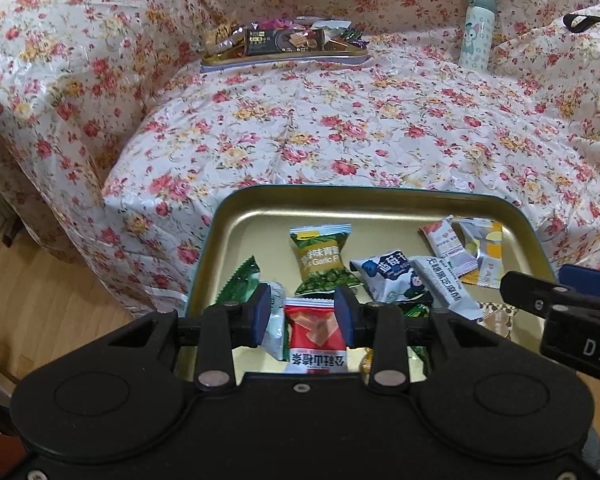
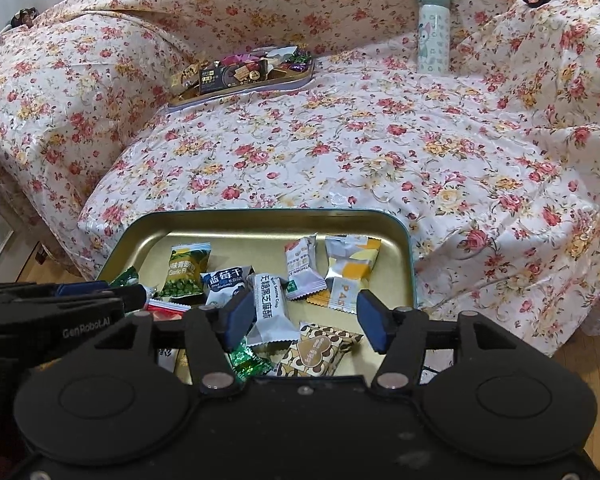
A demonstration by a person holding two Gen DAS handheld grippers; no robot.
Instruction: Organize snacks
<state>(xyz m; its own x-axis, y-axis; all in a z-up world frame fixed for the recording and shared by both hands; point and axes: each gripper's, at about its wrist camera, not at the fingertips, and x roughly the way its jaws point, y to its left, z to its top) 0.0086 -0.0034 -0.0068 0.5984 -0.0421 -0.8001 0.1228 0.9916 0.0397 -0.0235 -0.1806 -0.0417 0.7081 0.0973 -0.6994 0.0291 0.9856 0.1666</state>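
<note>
A gold tin tray [image 1: 236, 216] [image 2: 140, 232] sits at the near edge of the floral-covered sofa and holds several wrapped snacks. My left gripper [image 1: 303, 314] has its blue pads on both sides of a red-and-white packet [image 1: 316, 336], partly closed around it. A green garlic pea packet [image 1: 322, 258] lies just beyond. My right gripper [image 2: 305, 322] is open above a brown heart-print packet [image 2: 316, 350], with a grey sesame packet [image 2: 270, 312] by its left pad. A second tray [image 1: 284, 58] [image 2: 240, 76] full of snacks sits at the back of the seat.
A pale green cartoon-print bottle [image 1: 478, 30] [image 2: 432, 30] stands at the back right. A black strap [image 1: 588, 22] lies on the right armrest. Wooden floor [image 1: 40, 292] shows at the left. The right gripper's body [image 1: 560, 312] shows in the left wrist view.
</note>
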